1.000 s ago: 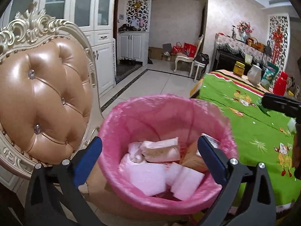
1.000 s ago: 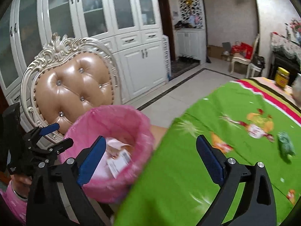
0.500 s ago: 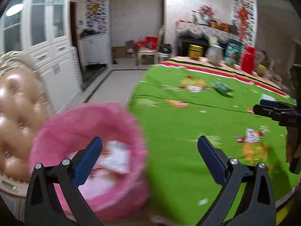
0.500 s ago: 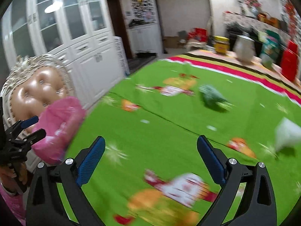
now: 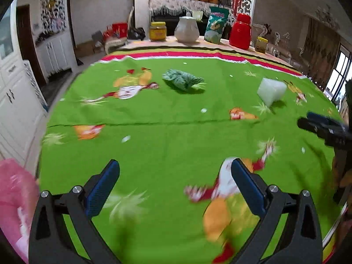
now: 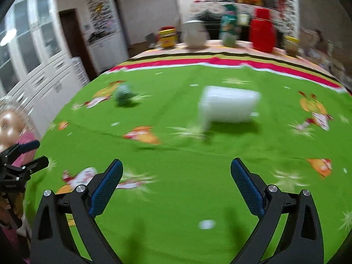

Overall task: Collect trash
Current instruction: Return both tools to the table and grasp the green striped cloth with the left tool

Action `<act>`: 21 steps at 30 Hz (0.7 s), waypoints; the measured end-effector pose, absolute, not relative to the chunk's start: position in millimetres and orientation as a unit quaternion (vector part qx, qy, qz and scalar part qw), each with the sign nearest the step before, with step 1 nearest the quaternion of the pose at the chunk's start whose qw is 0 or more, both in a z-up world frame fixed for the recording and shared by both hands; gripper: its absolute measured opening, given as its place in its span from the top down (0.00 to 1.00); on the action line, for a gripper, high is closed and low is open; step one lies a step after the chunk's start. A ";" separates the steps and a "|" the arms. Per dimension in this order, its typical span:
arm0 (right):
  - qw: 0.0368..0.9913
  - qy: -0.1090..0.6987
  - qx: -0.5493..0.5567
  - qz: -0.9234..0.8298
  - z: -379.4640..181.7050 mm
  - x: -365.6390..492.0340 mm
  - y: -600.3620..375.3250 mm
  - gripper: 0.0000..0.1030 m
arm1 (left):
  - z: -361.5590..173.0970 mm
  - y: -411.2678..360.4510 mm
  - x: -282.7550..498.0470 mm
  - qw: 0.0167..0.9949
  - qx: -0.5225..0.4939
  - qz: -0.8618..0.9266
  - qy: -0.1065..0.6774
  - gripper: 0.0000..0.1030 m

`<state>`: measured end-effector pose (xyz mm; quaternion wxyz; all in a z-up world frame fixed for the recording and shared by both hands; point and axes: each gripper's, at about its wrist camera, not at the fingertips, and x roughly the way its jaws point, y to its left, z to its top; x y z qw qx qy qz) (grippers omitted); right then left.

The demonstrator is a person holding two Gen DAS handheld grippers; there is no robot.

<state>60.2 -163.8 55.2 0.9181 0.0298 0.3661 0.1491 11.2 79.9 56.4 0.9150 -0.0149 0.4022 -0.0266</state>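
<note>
A crumpled green wrapper (image 5: 182, 81) lies on the green tablecloth (image 5: 167, 136) at the far middle; it also shows in the right wrist view (image 6: 123, 94). A white foam block (image 5: 271, 90) lies to its right and shows blurred in the right wrist view (image 6: 228, 106). The pink-lined trash bin (image 5: 13, 200) is at the lower left, off the table's edge. My left gripper (image 5: 175, 183) is open and empty above the cloth. My right gripper (image 6: 176, 182) is open and empty, facing the foam block.
Along the table's far edge stand a yellow jar (image 5: 157, 31), a white pot (image 5: 187, 30), a snack bag (image 5: 216, 27), a red container (image 5: 242, 32) and a small jar (image 5: 261, 45). White cabinets (image 5: 15, 88) stand on the left. Small white crumbs dot the cloth.
Both grippers have swung right, away from the pink bin and the tufted chair, over the green table. The wrapper and foam block have come into view ahead.
</note>
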 end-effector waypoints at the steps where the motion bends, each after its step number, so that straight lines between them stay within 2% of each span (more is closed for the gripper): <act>1: 0.920 0.362 0.039 0.142 54.0 62.4 -169.4 0.10 | 55.3 79.3 22.3 0.915 -0.022 -0.020 0.403 0.05; 5: 0.924 0.360 0.039 0.120 46.7 66.8 -185.4 0.09 | 53.0 69.9 77.4 0.917 -0.060 0.001 0.395 0.05; 18: 0.932 0.354 0.026 0.070 44.4 74.5 -191.1 0.09 | 16.4 52.9 232.4 0.892 -0.057 0.080 0.441 0.06; 21: 0.933 0.353 0.019 0.071 45.3 73.1 -188.1 0.09 | 9.5 55.8 249.6 0.888 -0.058 0.085 0.448 0.17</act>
